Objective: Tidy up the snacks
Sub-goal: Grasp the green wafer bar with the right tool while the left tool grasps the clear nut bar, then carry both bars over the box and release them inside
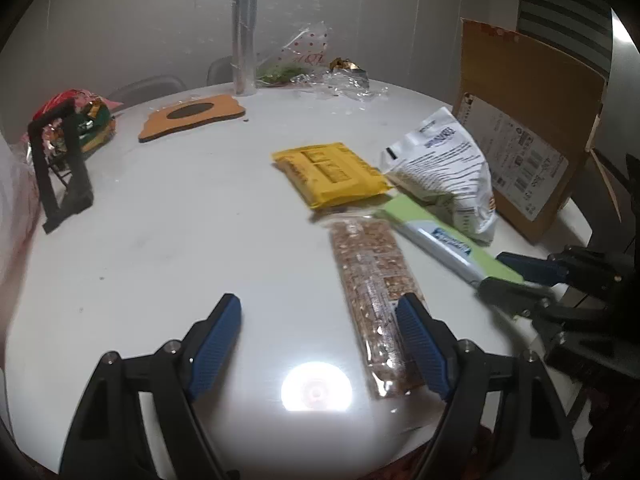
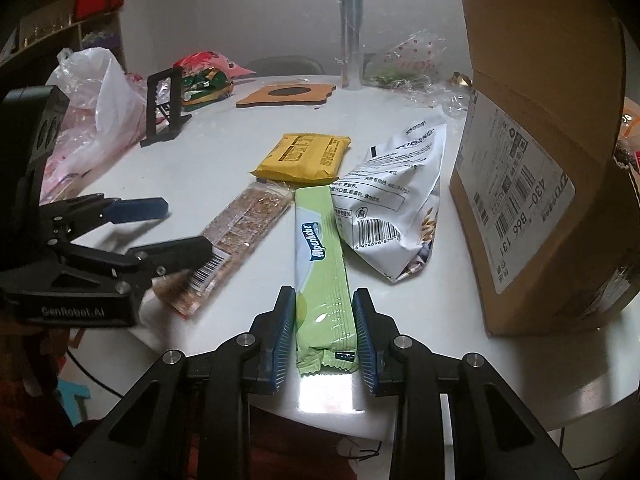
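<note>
Left claw (image 1: pixel 320 344) is spread wide, fingers well apart. Right claw (image 2: pixel 324 332) is narrowed, pads (image 2: pixel 285 330) pressing a packet's sides.

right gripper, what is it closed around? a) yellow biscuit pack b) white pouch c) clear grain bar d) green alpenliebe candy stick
d: in the right wrist view the right gripper has both blue pads pressed against the sides of the green Alpenliebe candy stick; the grain bar lies to its left, by the open left gripper.

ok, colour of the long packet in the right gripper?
Light green packet, white-and-blue Alpenliebe logo; clearest in the right wrist view.
</note>
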Motion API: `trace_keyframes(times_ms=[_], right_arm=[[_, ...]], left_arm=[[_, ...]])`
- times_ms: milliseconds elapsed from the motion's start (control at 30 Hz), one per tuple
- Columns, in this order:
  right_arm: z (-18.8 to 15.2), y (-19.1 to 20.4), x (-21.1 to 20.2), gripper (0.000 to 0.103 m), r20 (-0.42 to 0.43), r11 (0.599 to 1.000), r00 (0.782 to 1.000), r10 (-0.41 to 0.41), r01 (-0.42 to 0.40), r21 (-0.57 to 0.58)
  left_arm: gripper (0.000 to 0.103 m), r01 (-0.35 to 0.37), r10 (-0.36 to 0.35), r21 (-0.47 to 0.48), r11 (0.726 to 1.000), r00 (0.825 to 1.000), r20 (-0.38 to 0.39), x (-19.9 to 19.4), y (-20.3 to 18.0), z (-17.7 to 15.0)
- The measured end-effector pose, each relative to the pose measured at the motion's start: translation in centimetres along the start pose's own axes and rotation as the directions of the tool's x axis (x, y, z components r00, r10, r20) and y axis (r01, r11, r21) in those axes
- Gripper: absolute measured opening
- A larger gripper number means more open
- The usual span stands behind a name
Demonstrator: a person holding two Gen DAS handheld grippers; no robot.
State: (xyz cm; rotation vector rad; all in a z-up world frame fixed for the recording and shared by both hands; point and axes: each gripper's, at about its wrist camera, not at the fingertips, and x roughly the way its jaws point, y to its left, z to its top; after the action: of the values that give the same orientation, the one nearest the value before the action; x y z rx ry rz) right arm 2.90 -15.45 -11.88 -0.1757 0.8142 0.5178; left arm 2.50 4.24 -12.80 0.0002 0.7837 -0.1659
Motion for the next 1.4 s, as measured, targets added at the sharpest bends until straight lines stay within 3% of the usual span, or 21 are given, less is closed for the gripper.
trace_keyframes(times_ms=[133,233,333,400,467,600,667,733,1000,1300,1400], right_arm=[[-0.1,0.0,0.0,0.026,0.002,1.000,1.000,0.006,-0.006,0.000],[0.0,-0.2,0.0,0.026,0.003,0.999,1.000,0.031,-0.031,0.015],[0.3,-0.5,0.2,0.027,0.009,0.998,0.998,0.056,-0.056,0.030],[0.4,-0.4,0.5,0.027,0.016,0.998,0.998,0.055,-0.055,0.022],[0.6,-0.1,0.8,0.027,0.026,0.999,0.999,0.042,-0.043,0.000],[0.9,0.1,1.4,0.027,0.052,0.999,0.998,0.040,-0.039,-0.014],[1.1,0.2,1.7,0.027,0.057,0.999,0.998,0.033,-0.032,-0.017],[1.3,0.4,1.9,0.023,0.057,0.999,0.998,0.024,-0.023,-0.027],[1.3,0.8,1.8,0.022,0.055,0.999,0.998,0.027,-0.026,-0.035],[2.5,2.2,-0.4,0.022,0.091,0.996,0.992,0.084,-0.080,-0.050],[3.6,2.8,-1.9,0.022,0.134,0.992,0.985,0.108,-0.099,-0.074]], left_arm=[[0.079,-0.060,0.060,-0.016,0.998,0.998,-0.002,-0.5,1.3,0.0],[0.078,0.084,-0.085,-0.074,0.994,0.996,-0.018,-0.4,1.7,0.1],[0.078,0.081,-0.082,-0.023,0.996,0.996,-0.029,0.2,0.2,0.1],[0.072,0.058,-0.058,0.006,0.998,0.998,-0.022,0.5,-0.6,0.3],[0.056,0.045,-0.045,0.009,0.999,0.999,-0.016,0.7,-1.0,0.5],[0.051,0.037,-0.037,0.037,0.999,0.999,-0.007,1.0,-1.6,0.6],[0.039,0.047,-0.047,0.056,0.997,0.999,-0.003,1.0,-1.8,0.6],[0.039,0.050,-0.050,0.057,0.997,0.999,-0.001,1.0,-1.7,0.6],[0.039,0.074,-0.075,0.014,0.997,0.997,0.011,0.4,-0.4,0.5],[0.039,0.072,-0.069,-0.033,0.997,0.993,0.096,-2.5,2.3,1.7],[0.039,0.029,-0.023,-0.043,0.999,0.989,0.148,-4.0,2.9,2.8]])
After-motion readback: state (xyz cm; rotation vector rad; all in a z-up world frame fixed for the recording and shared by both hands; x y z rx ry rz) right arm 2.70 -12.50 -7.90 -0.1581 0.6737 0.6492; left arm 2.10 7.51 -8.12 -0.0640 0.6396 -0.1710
